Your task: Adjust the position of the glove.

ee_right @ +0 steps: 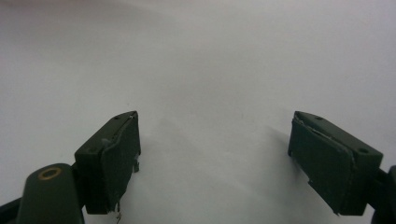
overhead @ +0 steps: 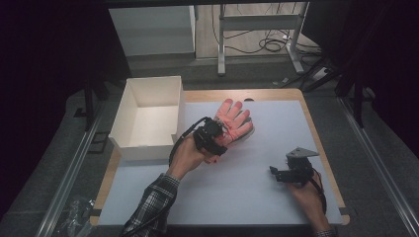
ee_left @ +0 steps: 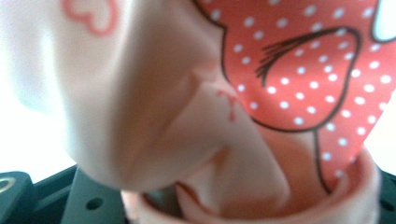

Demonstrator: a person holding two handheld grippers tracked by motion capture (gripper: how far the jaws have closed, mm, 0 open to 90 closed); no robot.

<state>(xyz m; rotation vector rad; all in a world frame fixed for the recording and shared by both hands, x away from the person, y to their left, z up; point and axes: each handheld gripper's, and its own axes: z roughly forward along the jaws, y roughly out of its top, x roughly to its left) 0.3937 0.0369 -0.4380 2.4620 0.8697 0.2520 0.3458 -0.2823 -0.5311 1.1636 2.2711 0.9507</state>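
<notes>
**Glove held by one edge beside the box**

The left gripper (overhead: 221, 138) is clamped on a pink glove (overhead: 234, 122), pinching it near the cuff; in the left gripper view the soft fabric (ee_left: 196, 116) bunches right up against the camera, with its red dotted print above. The glove hangs from that single pinch just right of the white box (overhead: 148, 118), its fingers fanned out and pointing away from the person, over the desk (overhead: 247, 192).

The hold looks shallow, on a fold of thin cloth. If the fabric creeps out of the pinch on the way to the box, the glove would likely drop onto the desk short of it. Its loose fingers could also catch on the near wall of the box and leave the glove draped over the rim rather than inside.

The right gripper (overhead: 277, 174) rests well to the right of the box, low on the desk, its jaws standing apart and empty, so it is too far off to steady the glove.
</notes>
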